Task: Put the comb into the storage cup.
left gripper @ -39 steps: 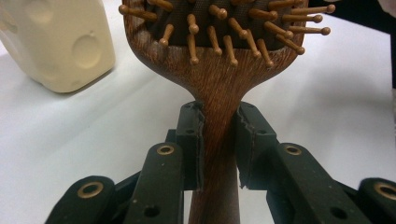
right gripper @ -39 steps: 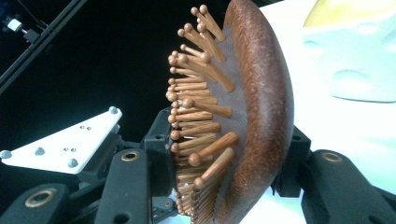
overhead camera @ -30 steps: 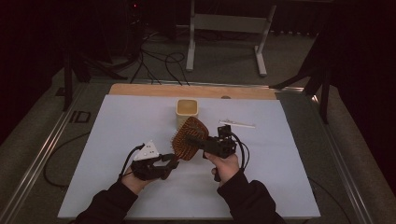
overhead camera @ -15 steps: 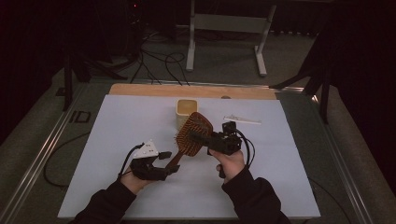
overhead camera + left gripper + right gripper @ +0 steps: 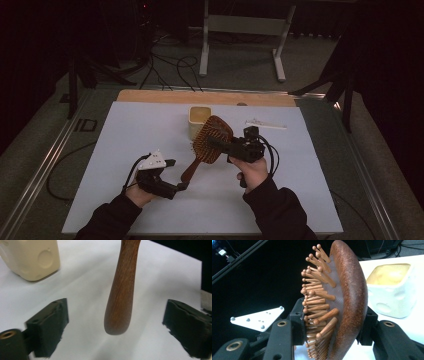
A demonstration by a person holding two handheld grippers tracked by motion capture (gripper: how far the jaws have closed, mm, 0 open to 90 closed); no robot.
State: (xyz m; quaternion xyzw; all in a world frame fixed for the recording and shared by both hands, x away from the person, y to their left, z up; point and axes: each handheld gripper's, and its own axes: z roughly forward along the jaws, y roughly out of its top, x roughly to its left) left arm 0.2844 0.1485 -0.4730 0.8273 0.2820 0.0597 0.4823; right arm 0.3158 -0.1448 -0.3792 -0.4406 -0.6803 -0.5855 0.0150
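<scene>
We hold the brush [image 5: 212, 140] by its head in the right gripper [image 5: 220, 145], whose jaws are clamped across bristles and back, so it hangs above the table [image 5: 125, 130] with the handle toward 7 o'clock. The left gripper [image 5: 181, 186] has just been opening; its pads [image 5: 50, 325] stand wide, the handle between them untouched, we judge to free it. The cup [image 5: 199, 120] stands at 11 o'clock of the brush.
</scene>
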